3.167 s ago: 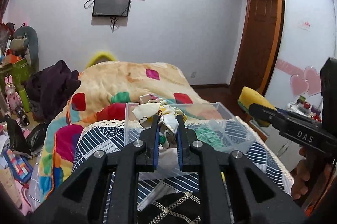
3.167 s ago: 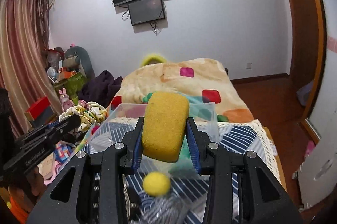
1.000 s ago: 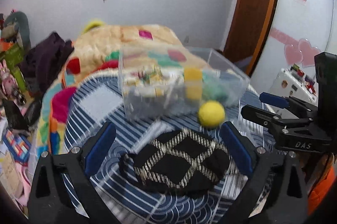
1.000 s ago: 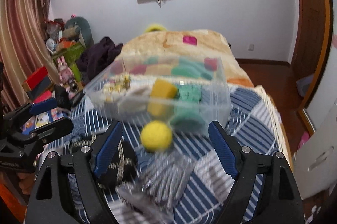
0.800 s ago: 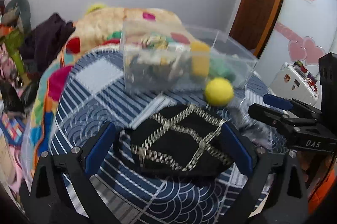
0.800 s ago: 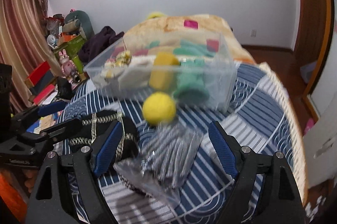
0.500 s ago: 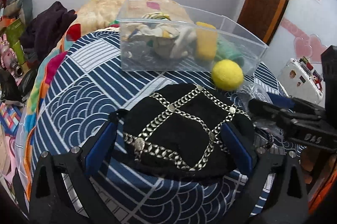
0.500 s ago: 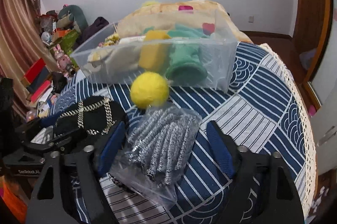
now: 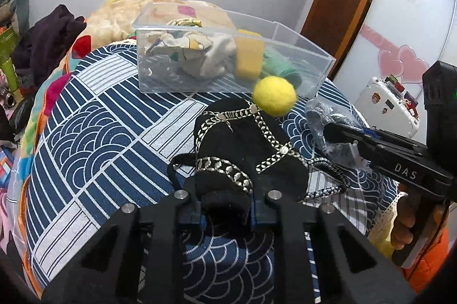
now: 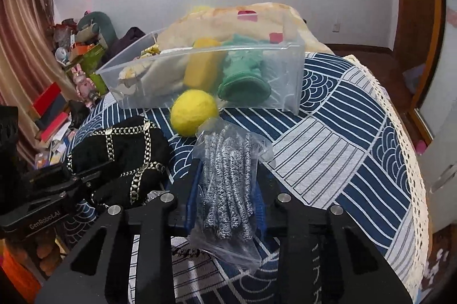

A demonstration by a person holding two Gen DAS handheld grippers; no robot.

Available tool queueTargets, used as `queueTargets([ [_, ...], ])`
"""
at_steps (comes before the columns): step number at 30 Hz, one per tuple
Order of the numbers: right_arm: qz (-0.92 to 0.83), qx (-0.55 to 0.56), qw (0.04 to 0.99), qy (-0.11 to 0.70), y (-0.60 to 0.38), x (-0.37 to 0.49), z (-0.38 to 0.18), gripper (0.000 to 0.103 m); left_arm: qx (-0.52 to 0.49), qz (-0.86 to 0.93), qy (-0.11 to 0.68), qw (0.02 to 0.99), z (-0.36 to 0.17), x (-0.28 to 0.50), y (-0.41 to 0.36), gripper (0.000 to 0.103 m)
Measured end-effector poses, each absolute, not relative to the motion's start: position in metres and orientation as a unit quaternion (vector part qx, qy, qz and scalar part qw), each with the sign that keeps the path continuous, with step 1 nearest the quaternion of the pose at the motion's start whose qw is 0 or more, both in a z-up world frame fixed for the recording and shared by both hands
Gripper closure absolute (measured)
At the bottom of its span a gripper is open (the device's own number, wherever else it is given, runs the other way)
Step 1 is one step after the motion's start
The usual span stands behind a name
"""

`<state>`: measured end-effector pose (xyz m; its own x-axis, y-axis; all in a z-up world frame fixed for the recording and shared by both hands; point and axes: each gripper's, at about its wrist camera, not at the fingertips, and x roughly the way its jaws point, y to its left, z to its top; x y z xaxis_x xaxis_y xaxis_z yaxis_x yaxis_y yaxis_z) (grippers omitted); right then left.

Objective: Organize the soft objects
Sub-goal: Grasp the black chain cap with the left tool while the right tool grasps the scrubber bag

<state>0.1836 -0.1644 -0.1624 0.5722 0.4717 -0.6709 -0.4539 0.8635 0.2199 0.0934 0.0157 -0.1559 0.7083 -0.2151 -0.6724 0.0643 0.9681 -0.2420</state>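
Note:
My left gripper (image 9: pixel 225 214) is shut on the near edge of a black soft pouch with silver chain trim (image 9: pixel 242 149); the pouch also shows in the right wrist view (image 10: pixel 120 158). My right gripper (image 10: pixel 227 201) is shut on a clear bag of grey knitted items (image 10: pixel 228 184), also seen in the left wrist view (image 9: pixel 328 121). A yellow felt ball (image 9: pixel 274 95) (image 10: pixel 194 112) lies against a clear plastic box (image 9: pixel 300 67) (image 10: pixel 294 81). The box holds a yellow sponge (image 9: pixel 249 59), a patterned cloth (image 9: pixel 185 49) and a green knitted item (image 10: pixel 242 75).
The blue and white patterned tablecloth (image 9: pixel 94 121) has a lace edge at the right (image 10: pixel 411 161). A bed with a colourful blanket (image 10: pixel 242 18) lies behind the table. Toys and boxes (image 10: pixel 71 52) clutter the left. A white case (image 9: pixel 388 107) stands at the right.
Both grippers dropped their cloth and sponge into the box, came down open over the table, then closed: the left on the black pouch, the right on the bag.

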Motion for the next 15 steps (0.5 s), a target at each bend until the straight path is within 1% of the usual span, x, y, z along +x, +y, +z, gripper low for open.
queueTargets([
  [6, 0.260, 0.020, 0.895, 0.362, -0.171, 0.177, -0.149, 0.075, -0.096, -0.069, 0.348, 0.930, -0.134, 0.082, 0.021, 0.088],
  [15, 0.259, 0.040, 0.910, 0.320, -0.176, 0.176, -0.121, 0.075, -0.109, -0.053, 0.300, 0.946, -0.097, 0.082, 0.040, 0.088],
])
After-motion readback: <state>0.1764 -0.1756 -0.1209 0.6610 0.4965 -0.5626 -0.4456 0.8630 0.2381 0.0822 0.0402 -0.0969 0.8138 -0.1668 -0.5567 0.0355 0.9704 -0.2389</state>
